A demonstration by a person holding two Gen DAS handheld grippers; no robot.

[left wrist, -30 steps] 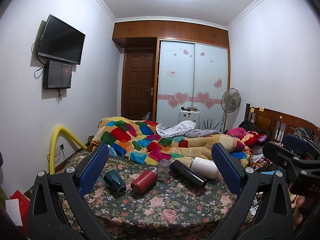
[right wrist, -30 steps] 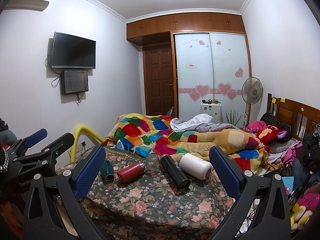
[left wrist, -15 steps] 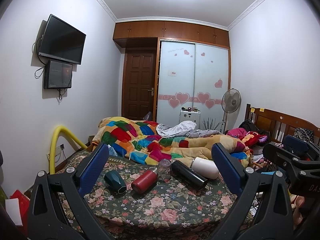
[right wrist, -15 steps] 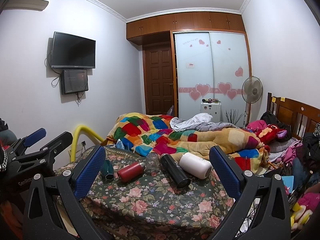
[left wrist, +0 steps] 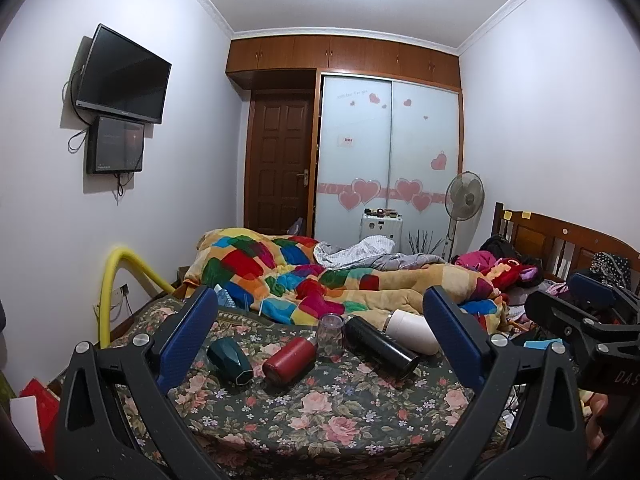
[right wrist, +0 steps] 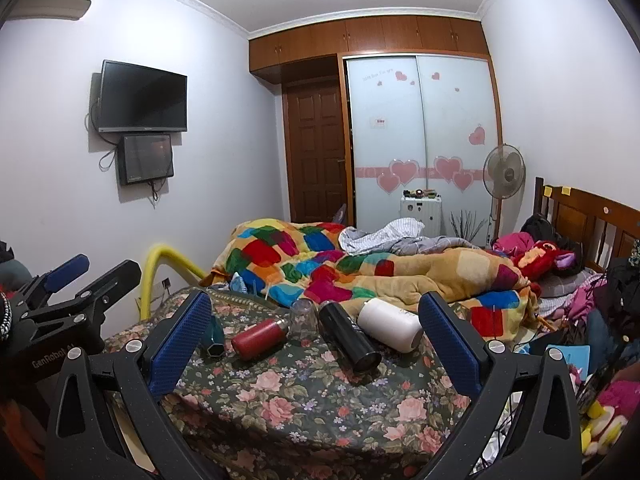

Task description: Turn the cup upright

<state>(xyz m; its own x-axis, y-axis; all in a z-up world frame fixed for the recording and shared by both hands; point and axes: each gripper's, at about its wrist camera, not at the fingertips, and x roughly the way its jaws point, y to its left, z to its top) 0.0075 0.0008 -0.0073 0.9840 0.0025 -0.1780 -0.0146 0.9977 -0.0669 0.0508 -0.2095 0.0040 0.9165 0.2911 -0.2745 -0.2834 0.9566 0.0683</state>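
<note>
Several cups lie on the floral bedspread [left wrist: 320, 404]: a dark green faceted cup [left wrist: 230, 360], a red bottle [left wrist: 289, 364], a black bottle [left wrist: 380, 346] and a white cup [left wrist: 412, 330], all on their sides. A clear cup [left wrist: 330, 330] stands mouth down between the red and black ones. In the right wrist view they show as green [right wrist: 214, 338], red [right wrist: 258, 338], clear [right wrist: 302, 316], black [right wrist: 349, 340] and white [right wrist: 390, 324]. My left gripper [left wrist: 318, 344] and right gripper [right wrist: 314, 344] are both open, empty, well short of the cups.
A patchwork quilt [left wrist: 320, 276] is heaped behind the cups. A yellow tube [left wrist: 110, 280] stands at the left bed edge. A wooden headboard [left wrist: 560, 240] and piled clothes are at the right. The other gripper shows at right [left wrist: 584, 320] and at left [right wrist: 64, 300].
</note>
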